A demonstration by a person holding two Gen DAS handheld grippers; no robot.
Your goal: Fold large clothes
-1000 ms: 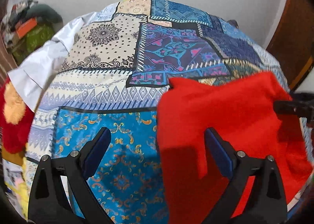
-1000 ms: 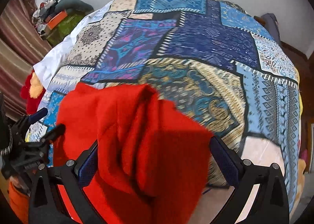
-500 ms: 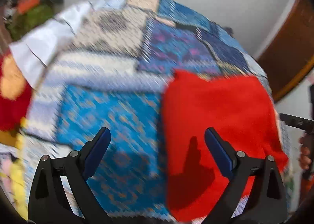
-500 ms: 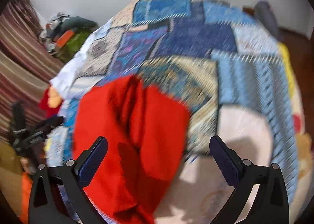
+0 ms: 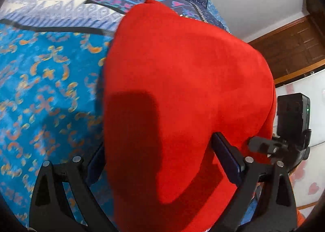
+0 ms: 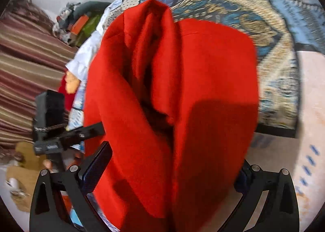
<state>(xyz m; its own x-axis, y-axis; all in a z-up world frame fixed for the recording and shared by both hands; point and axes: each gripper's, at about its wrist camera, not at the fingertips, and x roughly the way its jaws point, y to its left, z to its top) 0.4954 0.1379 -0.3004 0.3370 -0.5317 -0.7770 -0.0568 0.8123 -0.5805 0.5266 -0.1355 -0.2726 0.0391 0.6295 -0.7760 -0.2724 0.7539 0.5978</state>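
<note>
Red garment (image 5: 182,89) lay folded on the patchwork bedspread (image 5: 40,89) near the bed's edge. Left tongs (image 5: 162,162) and right tongs (image 6: 168,171) both stood spread wide, the cloth lying between their blue pads (image 5: 225,160), gripping nothing.

- Lying on the bedspread (image 5: 46,89): the garment (image 5: 182,89), at its near edge.
- Left of the garment: the left gripper (image 6: 67,136).
- Right of the garment: the right gripper (image 5: 284,146).
</note>
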